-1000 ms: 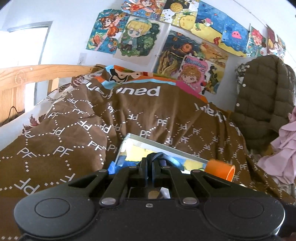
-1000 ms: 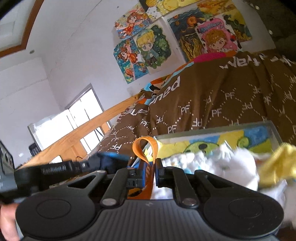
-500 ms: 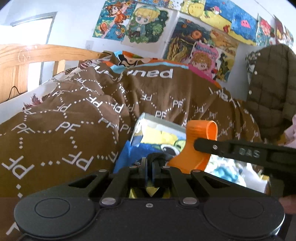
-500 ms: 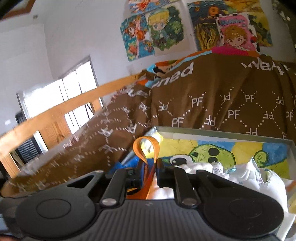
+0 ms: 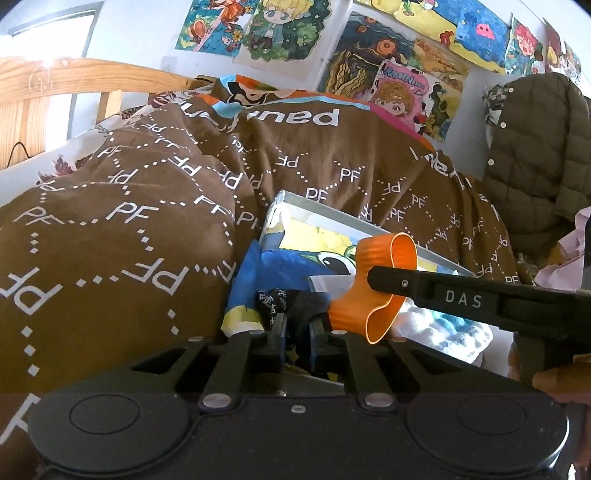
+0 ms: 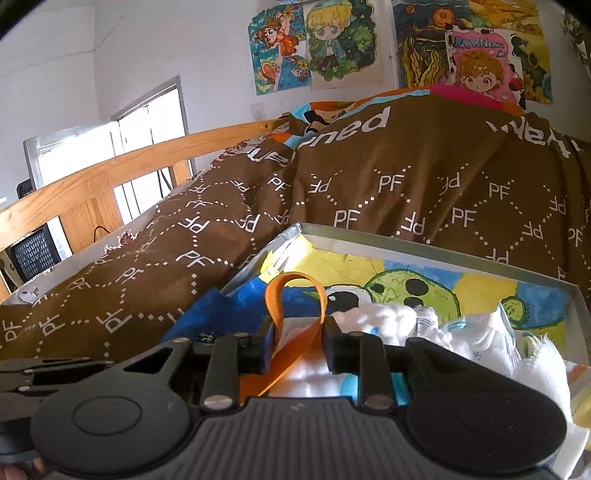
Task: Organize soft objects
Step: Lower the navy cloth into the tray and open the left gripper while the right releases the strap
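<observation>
Soft objects (image 6: 388, 317) sit heaped in the box (image 6: 424, 247), a fluffy white and pale blue pile at its 4 o'clock corner. Off at 9 o'clock runs the smooth wooden bed rail (image 6: 92, 184). The brown blanket (image 5: 129, 240) rolls in soft folds with dotted white diamonds and "PF" lettering, and the box is nestled into it.

That box is shallow and rectangular with a thin grey rim. Its floor is painted in flat yellow, blue and green cartoon shapes.

The left tool (image 5: 297, 325) is at the box's 7 o'clock corner. Its jaws have just been opening and stand a narrow slot apart. A crumpled black cloth (image 5: 295, 301) with white characters lies right at the fingertips, and nothing looks pinched.

At 3 o'clock of that comes the orange band (image 5: 373, 254), a ribbed, rubbery loop. The right tool (image 6: 299, 328) has it. Those jaws have just been opening too, yet both pads sit against the band, which is squeezed in at its waist and bulges out above and below. It hangs over the box, just above the white pile.

High at 12 o'clock, glossy cartoon posters (image 5: 280, 29) paper the wall. Far out at 3 o'clock hangs a puffy olive quilted jacket (image 5: 535, 155) with pale snaps.
</observation>
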Tool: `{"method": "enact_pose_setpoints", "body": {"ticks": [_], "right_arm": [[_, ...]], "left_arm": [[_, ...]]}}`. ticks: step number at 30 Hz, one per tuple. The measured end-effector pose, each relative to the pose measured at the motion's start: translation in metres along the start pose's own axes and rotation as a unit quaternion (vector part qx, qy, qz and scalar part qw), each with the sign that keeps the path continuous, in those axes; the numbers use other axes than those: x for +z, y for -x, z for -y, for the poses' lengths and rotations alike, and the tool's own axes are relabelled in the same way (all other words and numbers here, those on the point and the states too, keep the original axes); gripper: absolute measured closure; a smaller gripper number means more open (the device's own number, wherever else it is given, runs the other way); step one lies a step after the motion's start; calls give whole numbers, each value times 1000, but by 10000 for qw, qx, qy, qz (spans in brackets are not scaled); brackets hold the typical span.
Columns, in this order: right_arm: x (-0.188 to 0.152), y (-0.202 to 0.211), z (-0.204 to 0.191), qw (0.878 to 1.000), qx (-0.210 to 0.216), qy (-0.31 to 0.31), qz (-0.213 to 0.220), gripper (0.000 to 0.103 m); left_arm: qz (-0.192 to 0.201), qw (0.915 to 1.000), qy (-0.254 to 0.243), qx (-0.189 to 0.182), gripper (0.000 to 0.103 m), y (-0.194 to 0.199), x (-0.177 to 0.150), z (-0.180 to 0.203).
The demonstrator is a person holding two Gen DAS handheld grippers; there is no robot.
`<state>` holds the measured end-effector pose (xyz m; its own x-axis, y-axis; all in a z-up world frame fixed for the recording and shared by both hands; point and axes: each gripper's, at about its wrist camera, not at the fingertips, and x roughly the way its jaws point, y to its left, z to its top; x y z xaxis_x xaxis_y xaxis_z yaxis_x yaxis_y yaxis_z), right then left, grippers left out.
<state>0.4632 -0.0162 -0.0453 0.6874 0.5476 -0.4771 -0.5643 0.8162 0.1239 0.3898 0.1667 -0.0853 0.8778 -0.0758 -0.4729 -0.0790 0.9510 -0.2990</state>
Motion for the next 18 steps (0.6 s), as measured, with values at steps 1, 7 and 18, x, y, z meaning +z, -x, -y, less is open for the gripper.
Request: {"method": "enact_pose_setpoints", "body": {"ticks": [1,7,18], "right_arm": [[0,1,-1,10000,-9,15,12,69],[1,6,-5,9997,-29,233,106,60],[5,14,0,9996,-35,231,156,39]], "left_arm": [[-6,10000,-2,4,89,0,0,0],[4,10000,-5,30,80,2,0,1],[66,10000,-67,30,48,7,2,6]]}}
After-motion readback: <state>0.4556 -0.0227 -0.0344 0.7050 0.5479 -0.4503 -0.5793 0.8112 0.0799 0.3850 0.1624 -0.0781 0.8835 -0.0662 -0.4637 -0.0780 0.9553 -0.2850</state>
